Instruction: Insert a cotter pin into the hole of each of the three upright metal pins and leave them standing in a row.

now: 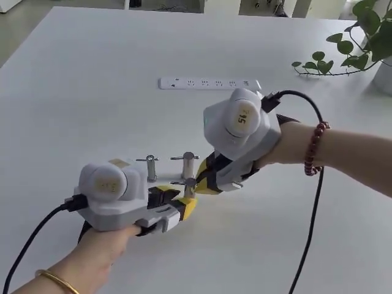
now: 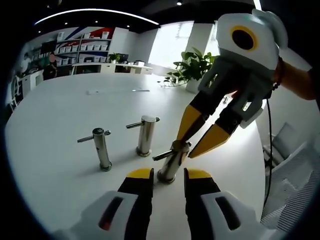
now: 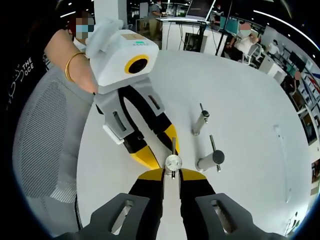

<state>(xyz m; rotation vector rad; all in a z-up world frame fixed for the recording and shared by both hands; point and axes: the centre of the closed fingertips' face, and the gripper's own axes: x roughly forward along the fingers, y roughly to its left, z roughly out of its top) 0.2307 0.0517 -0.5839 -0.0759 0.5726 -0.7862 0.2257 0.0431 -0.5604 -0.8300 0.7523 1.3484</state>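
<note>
Pins [image 2: 145, 137] of shiny metal are crossed by cotter pins [image 2: 141, 123]; lower centre, one is clamped by the right hand-held gripper [image 3: 172, 173], the left hand-held gripper [image 2: 168, 173] parted.

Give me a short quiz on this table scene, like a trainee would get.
1. How many upright pins stand on the table?
2. The right gripper pinches a cotter pin at which one? A: the far left one. B: the middle one. C: the nearest pin.
3. True or false: the left gripper has a jaw on either side of the nearest pin's base.
Key: 1 three; 2 C; 3 true.
</note>
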